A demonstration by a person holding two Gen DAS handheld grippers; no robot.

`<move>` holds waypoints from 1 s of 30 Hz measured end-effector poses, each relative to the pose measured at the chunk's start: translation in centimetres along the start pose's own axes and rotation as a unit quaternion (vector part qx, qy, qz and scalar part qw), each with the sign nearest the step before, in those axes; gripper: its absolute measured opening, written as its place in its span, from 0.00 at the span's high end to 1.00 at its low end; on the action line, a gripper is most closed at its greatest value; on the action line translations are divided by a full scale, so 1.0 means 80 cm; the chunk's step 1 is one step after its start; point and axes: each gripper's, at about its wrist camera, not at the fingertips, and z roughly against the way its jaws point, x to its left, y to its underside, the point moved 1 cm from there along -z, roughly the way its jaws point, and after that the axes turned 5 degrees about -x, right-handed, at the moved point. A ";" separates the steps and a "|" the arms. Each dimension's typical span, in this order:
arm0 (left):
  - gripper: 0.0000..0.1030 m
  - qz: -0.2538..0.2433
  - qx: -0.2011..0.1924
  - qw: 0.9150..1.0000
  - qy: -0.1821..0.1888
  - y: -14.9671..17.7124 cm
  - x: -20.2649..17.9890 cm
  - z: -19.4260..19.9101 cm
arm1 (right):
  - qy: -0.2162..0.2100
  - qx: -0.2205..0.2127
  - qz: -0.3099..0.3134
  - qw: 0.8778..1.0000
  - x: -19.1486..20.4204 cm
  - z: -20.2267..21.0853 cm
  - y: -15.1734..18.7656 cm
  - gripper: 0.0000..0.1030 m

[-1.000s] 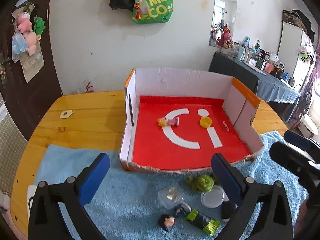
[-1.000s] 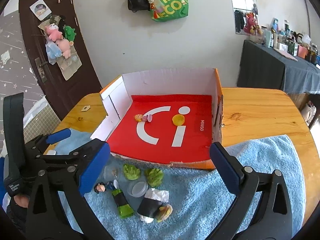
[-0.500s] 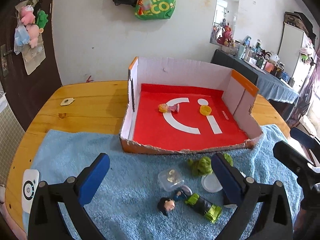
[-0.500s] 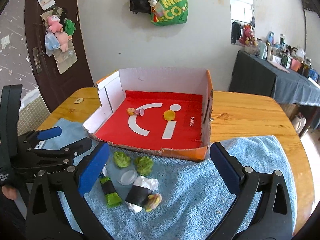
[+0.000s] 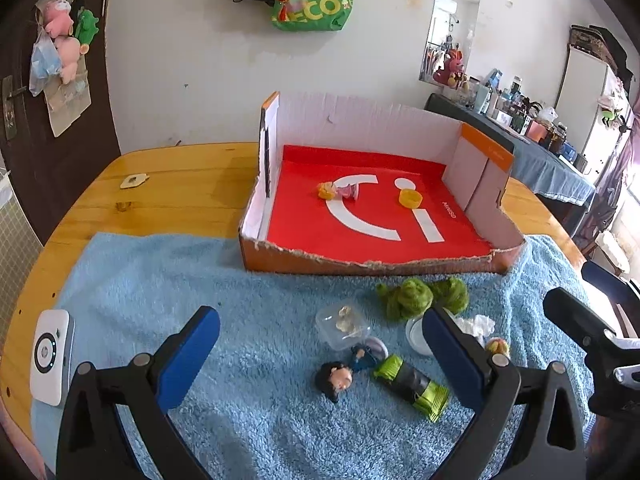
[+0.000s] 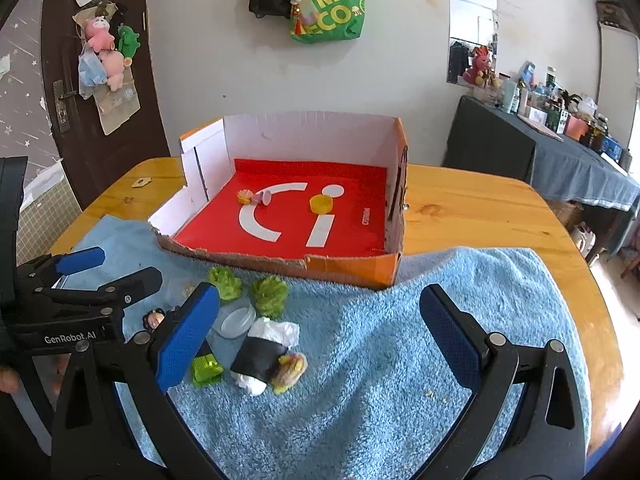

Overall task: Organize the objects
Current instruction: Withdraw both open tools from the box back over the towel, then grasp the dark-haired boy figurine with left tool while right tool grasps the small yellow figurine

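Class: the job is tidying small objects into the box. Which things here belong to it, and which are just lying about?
Job: cardboard box, dark-haired figurine, green fuzzy balls, clear lid, black-wrapped roll.

Lying about: white device, green bag, plush toys.
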 end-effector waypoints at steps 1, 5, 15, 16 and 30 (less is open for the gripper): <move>0.00 0.000 0.001 1.000 0.000 0.002 0.000 0.000 | 0.000 0.002 0.000 1.000 0.000 0.000 0.003 0.01; 0.00 -0.001 0.003 1.000 0.000 0.009 0.001 -0.001 | 0.005 0.008 0.006 1.000 0.005 -0.002 0.013 0.01; 0.01 -0.007 0.002 1.000 -0.003 0.023 0.001 -0.005 | 0.006 0.023 0.007 1.000 0.006 -0.008 0.033 0.06; 0.02 -0.007 0.002 1.000 -0.002 0.024 0.001 -0.005 | 0.006 0.025 0.007 1.000 0.005 -0.008 0.035 0.11; 0.38 -0.003 0.026 0.999 0.031 0.039 0.003 -0.020 | -0.008 0.071 -0.012 0.997 -0.005 -0.028 0.058 0.55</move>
